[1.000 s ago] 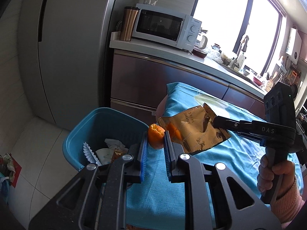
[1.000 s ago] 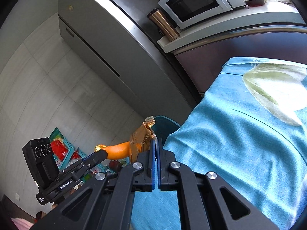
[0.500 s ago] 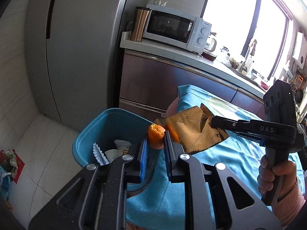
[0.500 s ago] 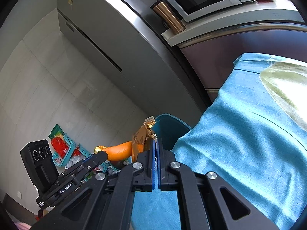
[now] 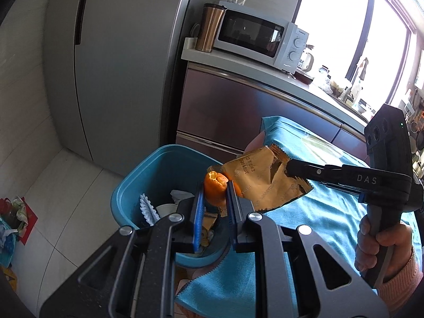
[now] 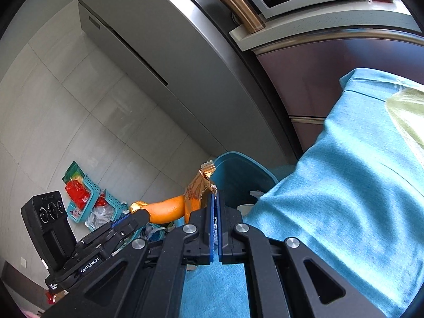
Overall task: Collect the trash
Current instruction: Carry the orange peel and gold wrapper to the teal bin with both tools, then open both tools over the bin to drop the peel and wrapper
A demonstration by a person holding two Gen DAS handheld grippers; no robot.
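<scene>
The left gripper (image 5: 215,206) has its two blue-padded fingers (image 5: 198,212) set a narrow gap apart and clamped on a piece of orange citrus peel (image 5: 215,191); the peel sits between the pads w/ its torn pale rim up, directly above the open teal plastic waste bin (image 5: 137,185). In the right wrist view the same peel (image 6: 167,209) projects from the left gripper's tip (image 6: 137,213), beside the bin rim (image 6: 238,159). The right gripper (image 6: 215,201) has its fingers pressed together, blue pads nearly touching, pinching one edge of a crumpled gold-brown foil snack wrapper (image 6: 201,188). In the left wrist view the wrapper (image 5: 265,182) hangs off the right gripper's black tip (image 5: 290,165), touching or just behind the peel, over the near edge of the table's light-blue cloth (image 5: 318,212) and next to the bin. The bin already holds white paper scraps (image 5: 147,208). The person's right hand (image 5: 381,241) grips the right gripper's handle.
</scene>
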